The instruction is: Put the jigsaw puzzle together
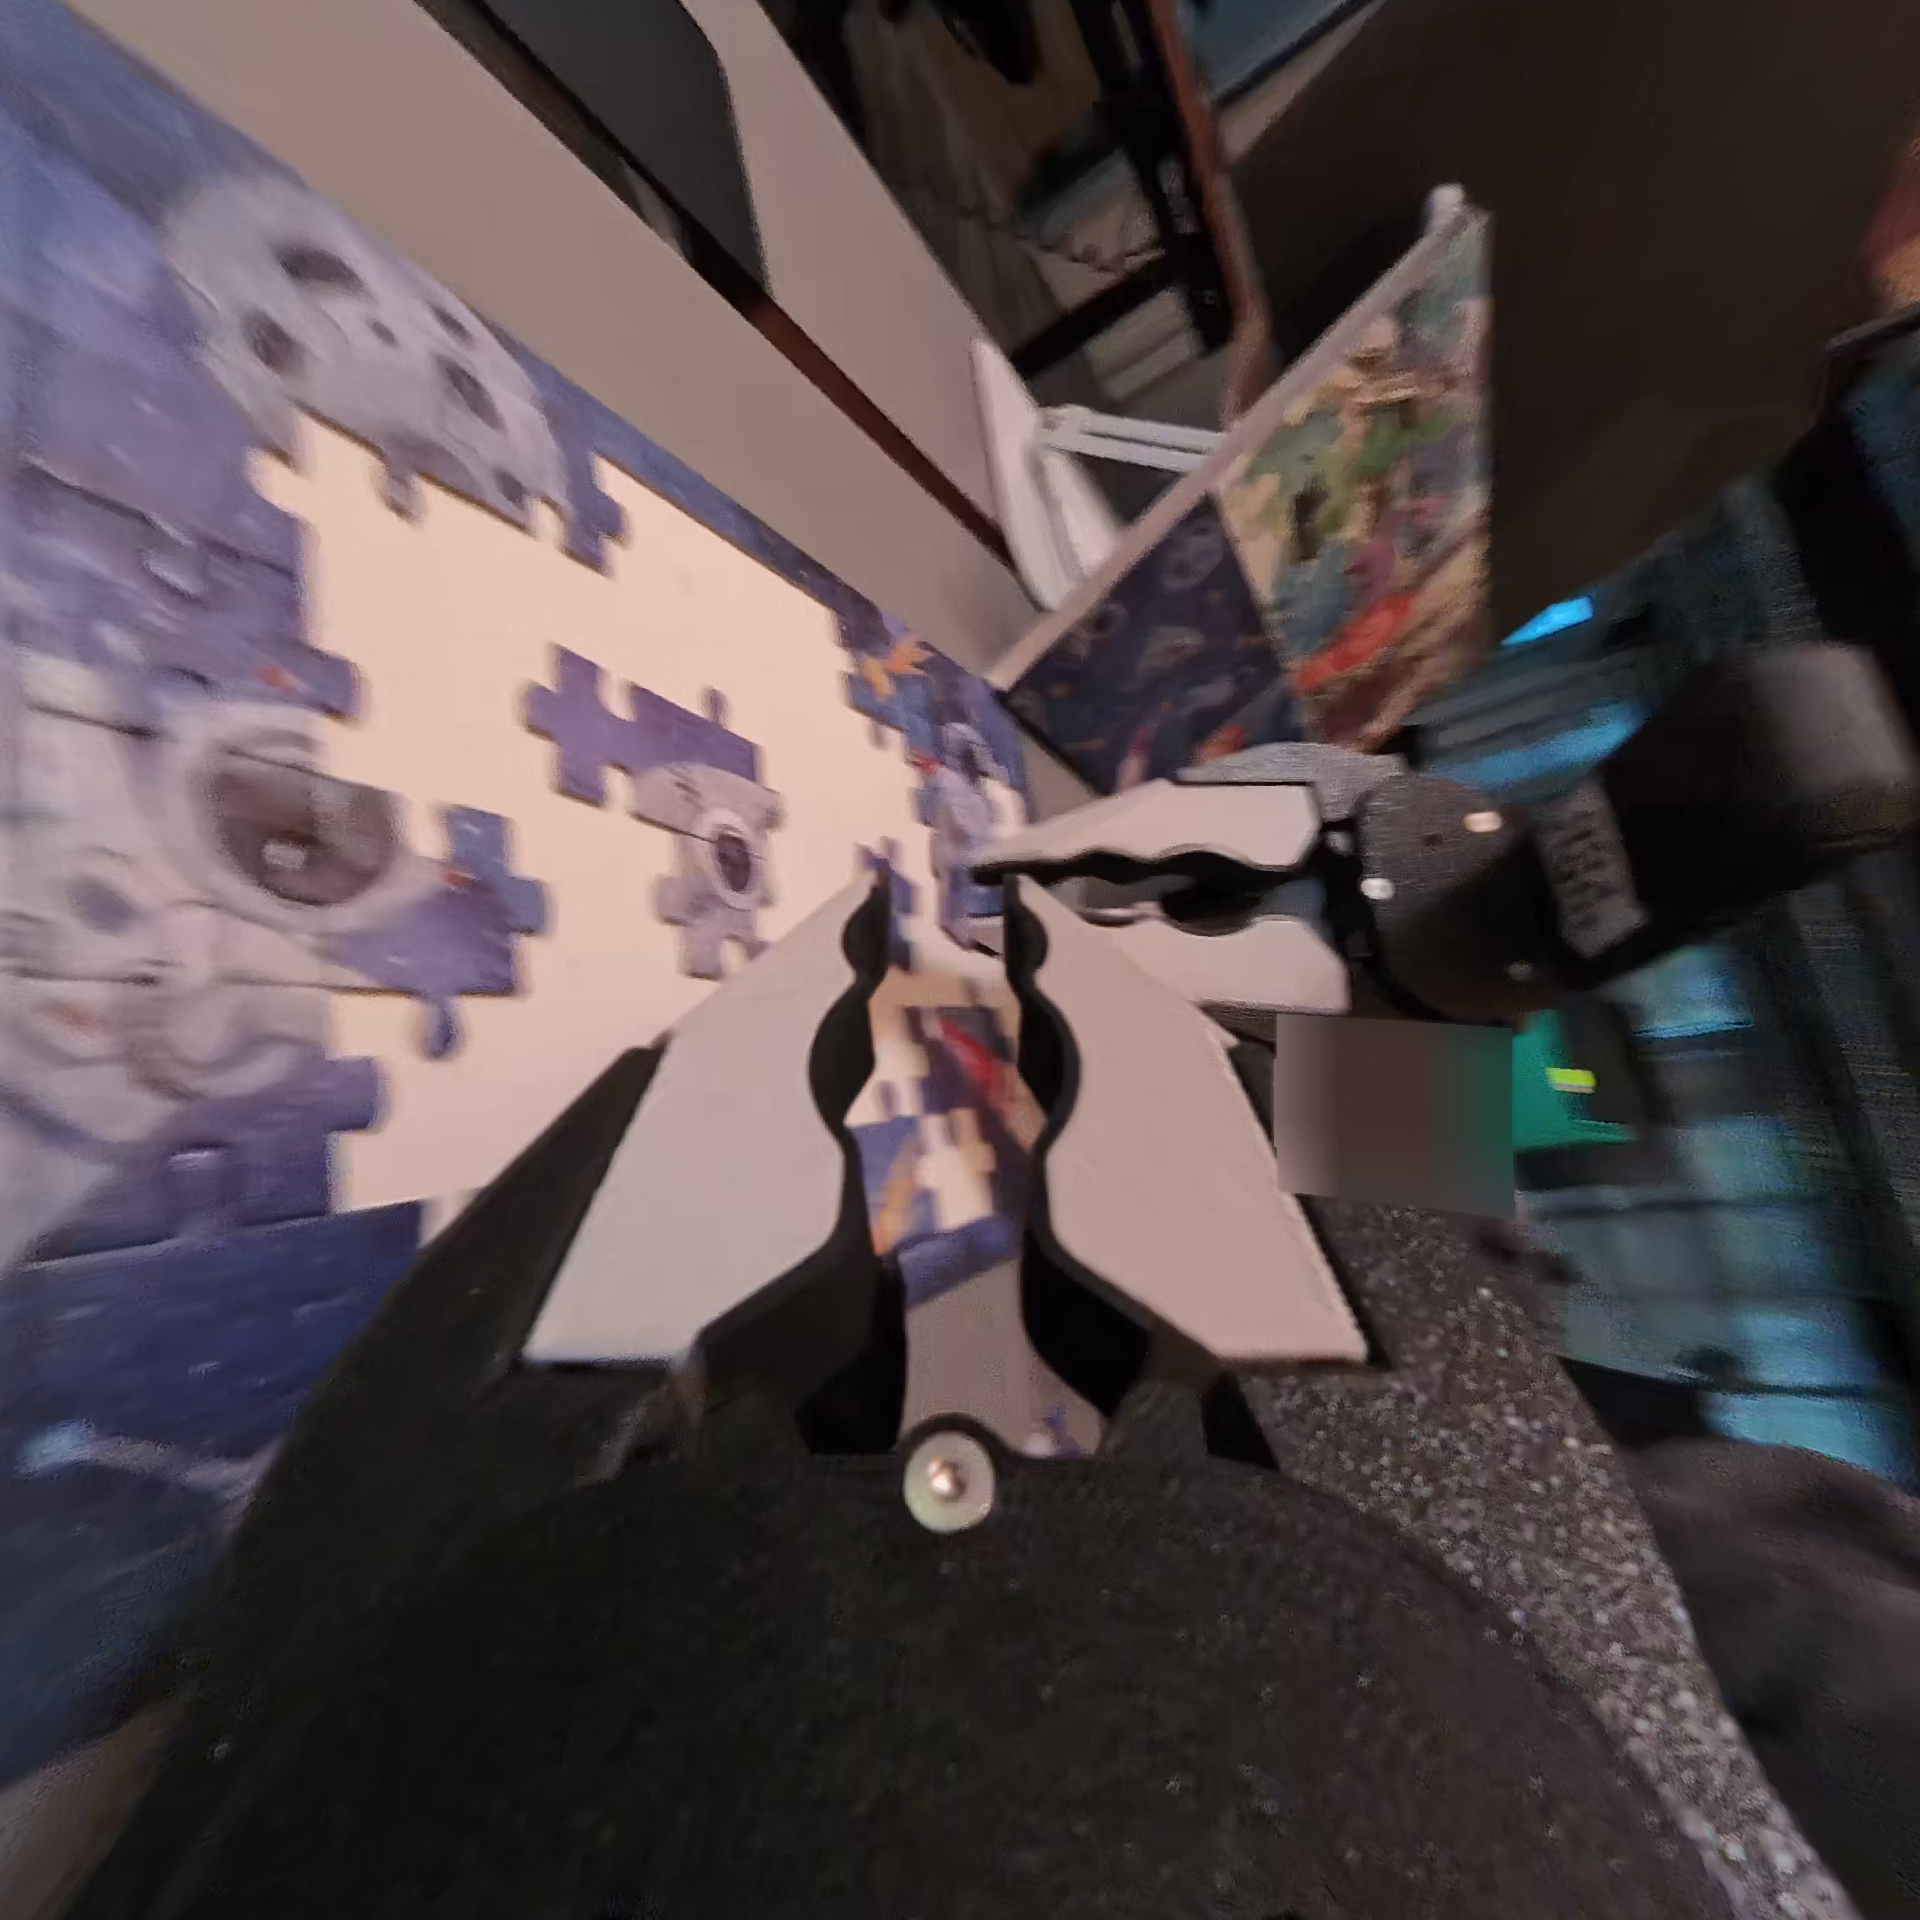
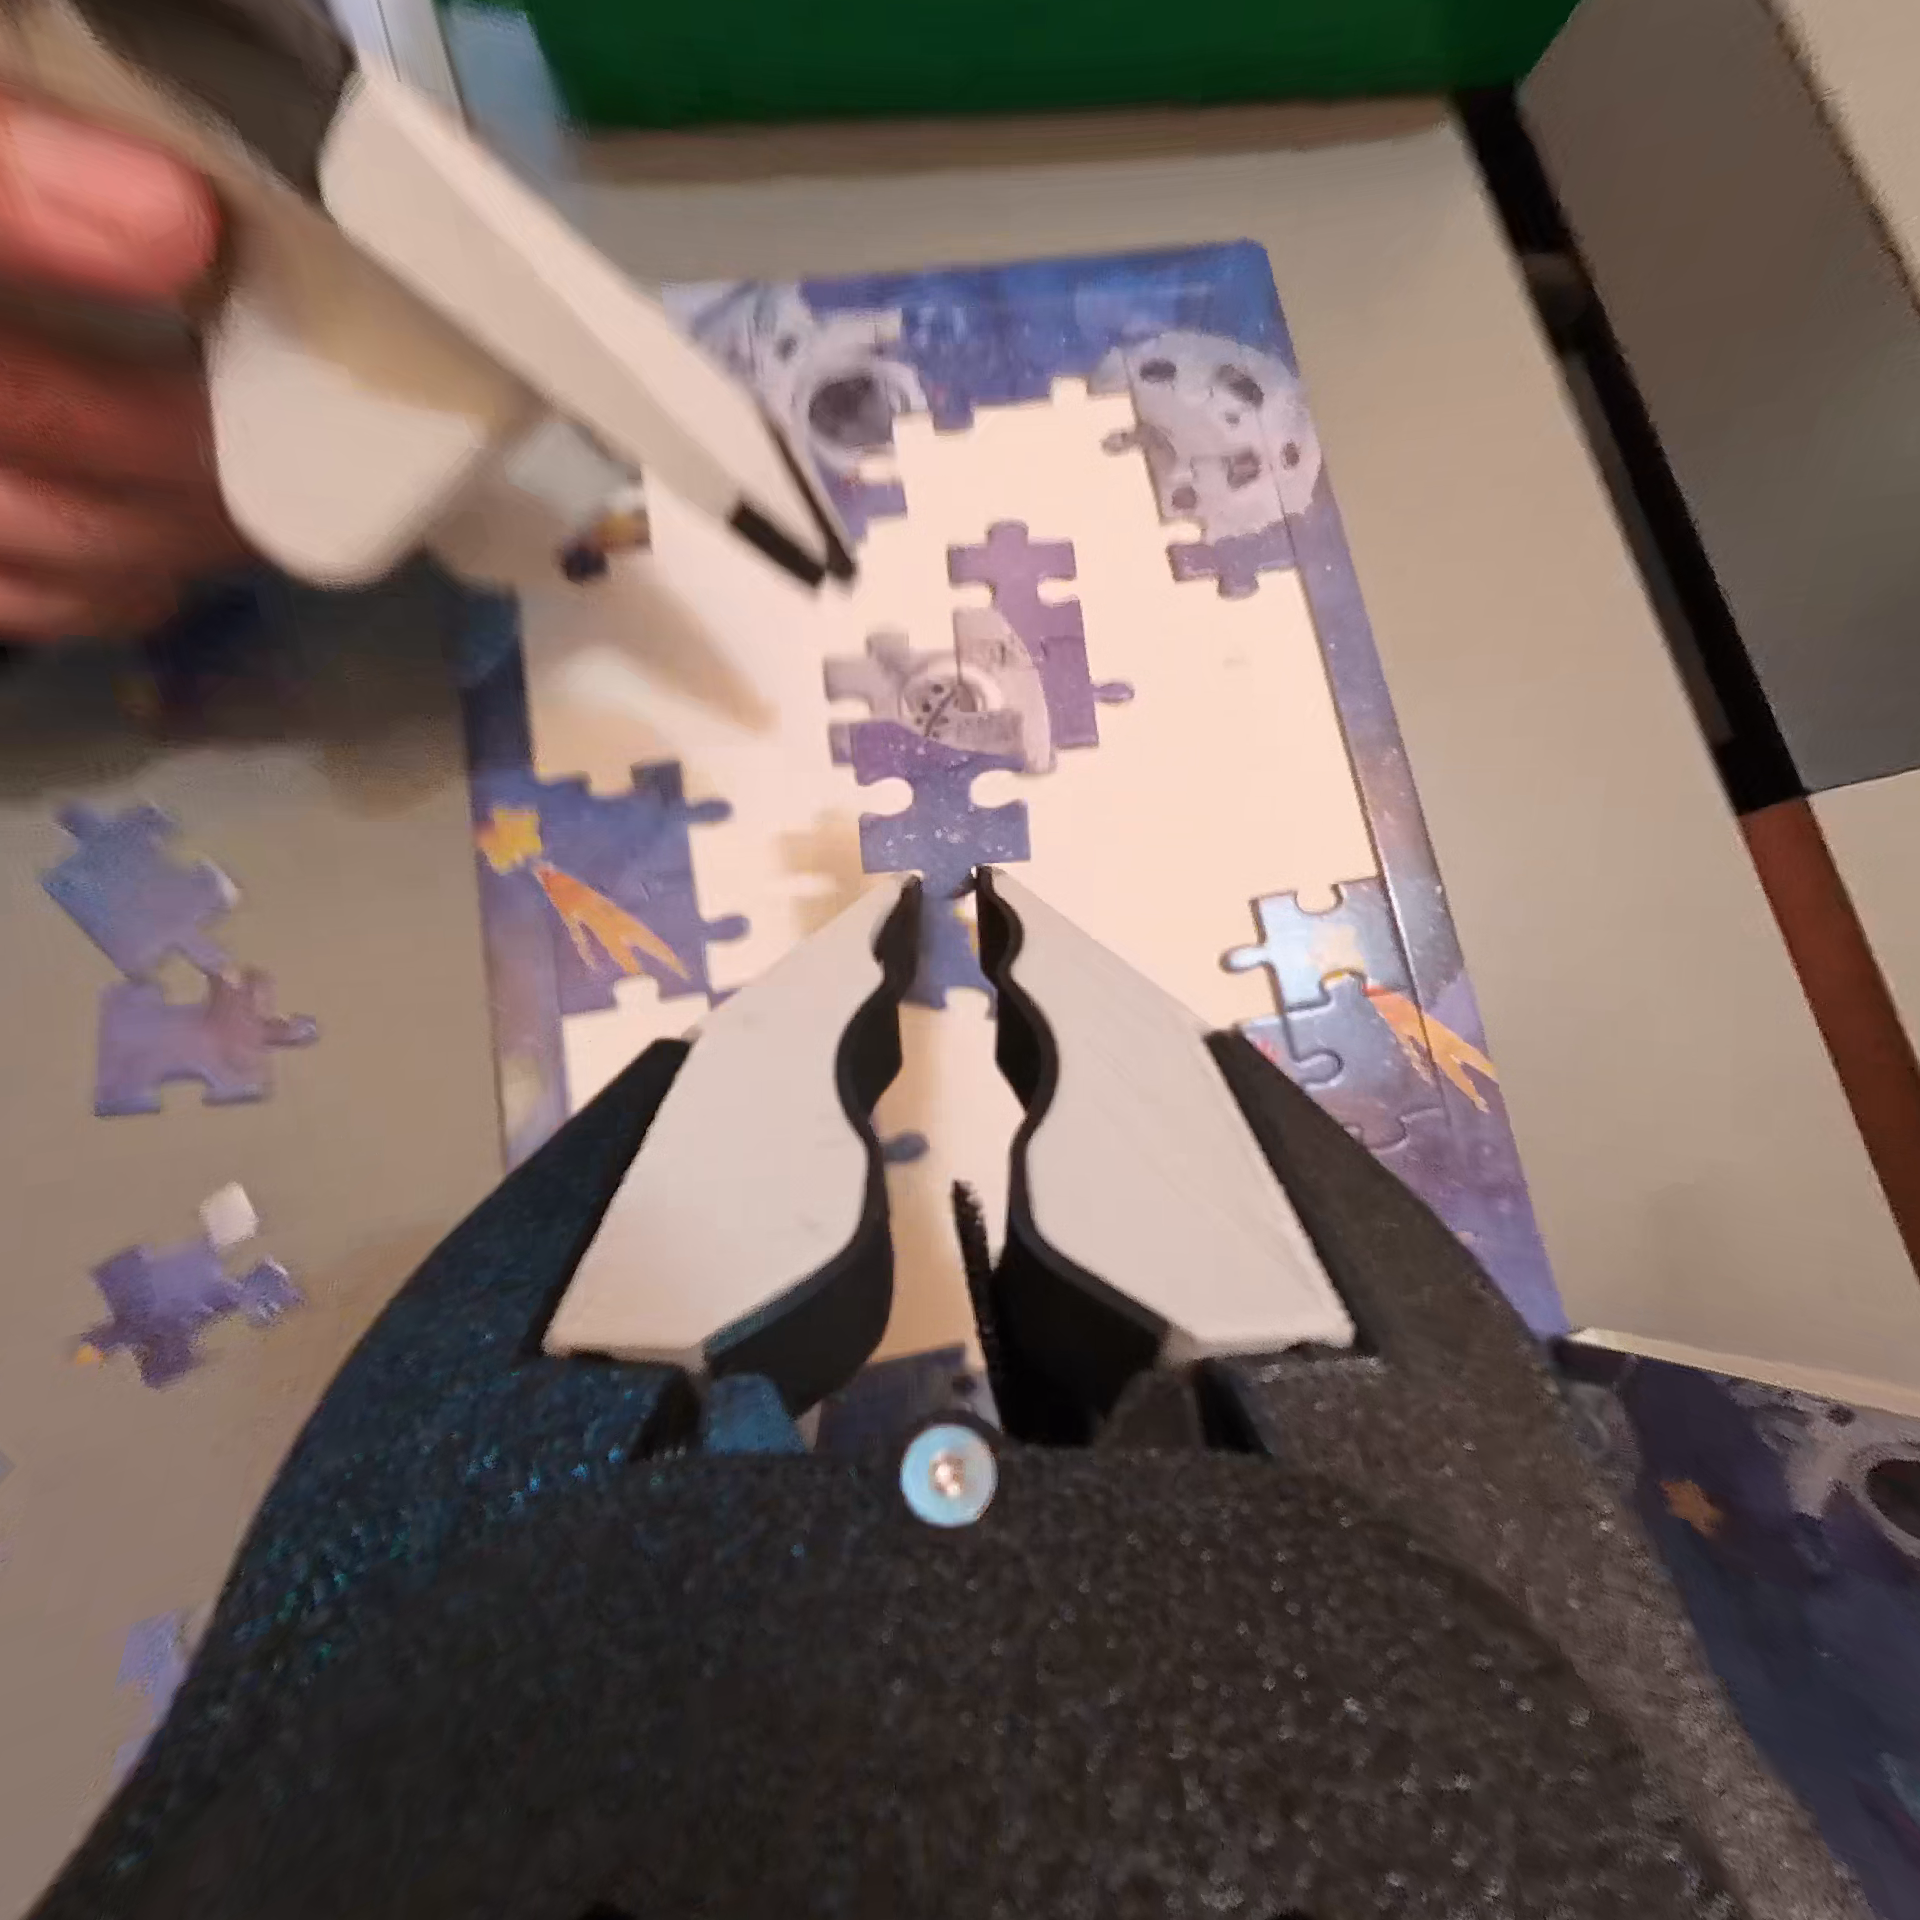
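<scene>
Cardboard jigsaw puzzle (image 2: 1351,665) in blue space colours lies flat on the pale beige tabletop (image 2: 1455,312), its border mostly built and the cream tray floor bare through the middle. A small island of joined pieces showing a grey spacecraft (image 2: 961,696) sits in that bare middle, at 12 o'clock from my right gripper (image 2: 943,883). Its grey fingers are drawn narrow, tips nearly meeting right at the lower tab of the island's bottom blue piece (image 2: 940,821); whether they pinch that tab or only touch it I cannot tell. My left gripper (image 1: 940,894) hangs over the puzzle's edge with a narrow gap between its tips and nothing in it that I can make out; the blur hides the detail. In the left wrist view the right gripper comes in from 3 o'clock, its tips just beside mine. Loose blue puzzle pieces (image 2: 177,956) are scattered on the table at 9 o'clock of the right view. A colourful picture box (image 1: 1351,520) leans upright at 1 o'clock in the left view.
</scene>
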A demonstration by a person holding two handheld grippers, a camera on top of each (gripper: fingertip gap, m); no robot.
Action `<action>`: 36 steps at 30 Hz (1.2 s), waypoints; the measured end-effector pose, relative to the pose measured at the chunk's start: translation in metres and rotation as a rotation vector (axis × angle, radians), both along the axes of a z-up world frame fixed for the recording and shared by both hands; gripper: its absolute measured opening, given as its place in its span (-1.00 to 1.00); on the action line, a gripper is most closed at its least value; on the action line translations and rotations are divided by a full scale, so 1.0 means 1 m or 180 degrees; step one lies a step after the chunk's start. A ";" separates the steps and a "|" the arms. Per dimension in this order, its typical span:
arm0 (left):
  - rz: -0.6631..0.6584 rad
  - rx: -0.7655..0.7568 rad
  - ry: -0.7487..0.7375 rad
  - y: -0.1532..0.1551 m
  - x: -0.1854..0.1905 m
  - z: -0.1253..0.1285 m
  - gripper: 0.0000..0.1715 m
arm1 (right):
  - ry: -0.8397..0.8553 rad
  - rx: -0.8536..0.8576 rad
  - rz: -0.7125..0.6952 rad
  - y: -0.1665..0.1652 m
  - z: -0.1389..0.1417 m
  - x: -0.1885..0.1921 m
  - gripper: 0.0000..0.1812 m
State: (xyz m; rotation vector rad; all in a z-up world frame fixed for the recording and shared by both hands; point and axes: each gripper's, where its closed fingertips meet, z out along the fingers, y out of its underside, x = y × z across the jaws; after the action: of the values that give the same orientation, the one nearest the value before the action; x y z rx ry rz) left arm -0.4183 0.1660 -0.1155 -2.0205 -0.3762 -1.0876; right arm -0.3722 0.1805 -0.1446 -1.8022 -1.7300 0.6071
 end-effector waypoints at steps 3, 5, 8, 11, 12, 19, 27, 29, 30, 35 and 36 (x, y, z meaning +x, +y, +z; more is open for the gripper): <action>0.0054 -0.0032 0.1063 0.002 -0.016 -0.011 -1.00 | -0.0518 0.0065 0.0143 0.002 -0.015 0.009 -0.89; -0.0100 -0.0123 0.1557 0.003 -0.012 -0.021 -1.00 | -0.0701 0.0011 0.0324 -0.005 -0.017 0.007 -0.89; -0.0248 -0.0272 0.1912 0.006 -0.003 -0.029 -1.00 | -0.1029 -0.0165 0.0437 -0.007 -0.020 0.003 -0.89; -0.0233 -0.0393 0.2111 0.011 -0.006 -0.033 -1.00 | -0.1096 -0.0263 0.0358 -0.004 -0.021 -0.004 -0.89; -0.0230 -0.0375 0.2128 0.014 -0.005 -0.033 -1.00 | -0.1058 -0.0300 0.0346 -0.004 -0.020 -0.006 -0.89; -0.0339 -0.0229 0.2243 0.017 0.006 -0.036 -1.00 | -0.1090 -0.0300 0.0333 -0.007 -0.026 -0.005 -0.89; -0.0442 -0.0224 0.2124 0.011 0.012 -0.041 -1.00 | -0.1154 -0.0255 0.0318 -0.009 -0.028 -0.006 -0.89; -0.0483 -0.0250 0.2170 0.011 0.013 -0.045 -1.00 | -0.1157 -0.0275 0.0300 -0.009 -0.028 -0.006 -0.89; -0.0501 -0.0260 0.2198 0.010 0.014 -0.046 -1.00 | -0.1153 -0.0296 0.0288 -0.009 -0.028 -0.006 -0.89; -0.0524 -0.0277 0.2359 0.009 0.013 -0.049 -1.00 | -0.1148 -0.0400 0.0219 -0.009 -0.028 -0.006 -0.89; -0.0527 -0.0285 0.2372 0.009 0.013 -0.050 -1.00 | -0.1155 -0.0386 0.0222 -0.009 -0.028 -0.006 -0.89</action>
State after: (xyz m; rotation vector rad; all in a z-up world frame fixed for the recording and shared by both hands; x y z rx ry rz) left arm -0.4058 0.1750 -0.1656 -2.3926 0.1352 -0.3455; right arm -0.3782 0.1716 -0.1728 -2.0422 -2.0376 0.4398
